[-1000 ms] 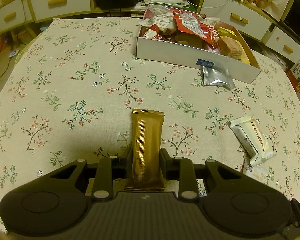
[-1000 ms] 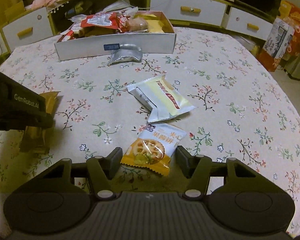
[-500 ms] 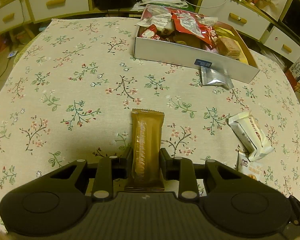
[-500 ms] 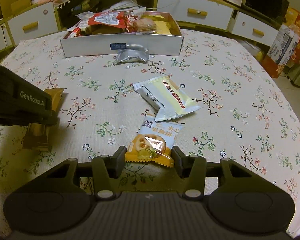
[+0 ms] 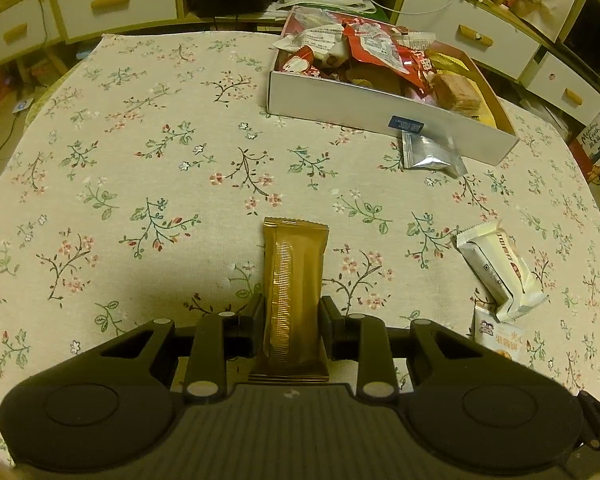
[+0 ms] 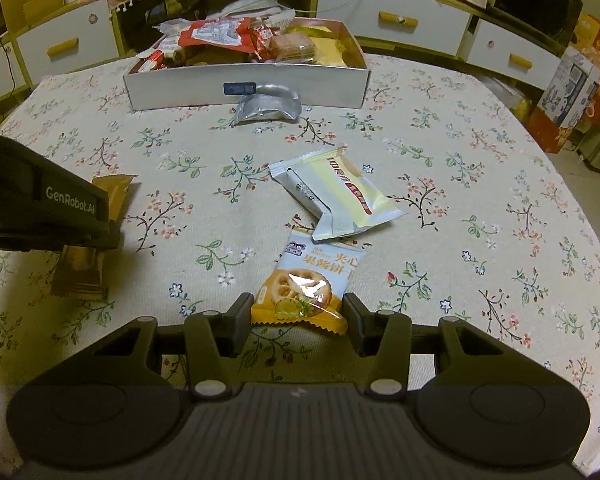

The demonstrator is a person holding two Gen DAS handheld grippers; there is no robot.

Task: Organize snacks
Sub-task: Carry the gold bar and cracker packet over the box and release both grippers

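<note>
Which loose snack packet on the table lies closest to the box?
The silver foil packet: it touches the box's front wall, while the other loose packets lie far nearer the grippers.

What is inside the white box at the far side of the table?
The white box holds heaped snack packets: red wrappers, a brown wafer pack, yellow packets. Lower layers are hidden.

Left wrist view: fisheye, mounted behind the left gripper (image 5: 291,322), looking steeply down and forward over the floral tablecloth (image 5: 148,168); snack box (image 5: 380,114) at upper right, drawers (image 5: 108,0) beyond.

Right wrist view: fisheye behind the right gripper (image 6: 299,316), same downward tilt, close to the cloth; box at top centre.

Shared: box, silver packet (image 5: 430,154), white packet (image 6: 336,194), biscuit packet (image 6: 308,284), gold bar (image 5: 292,296). The right view sees the left gripper at its left edge.
</note>
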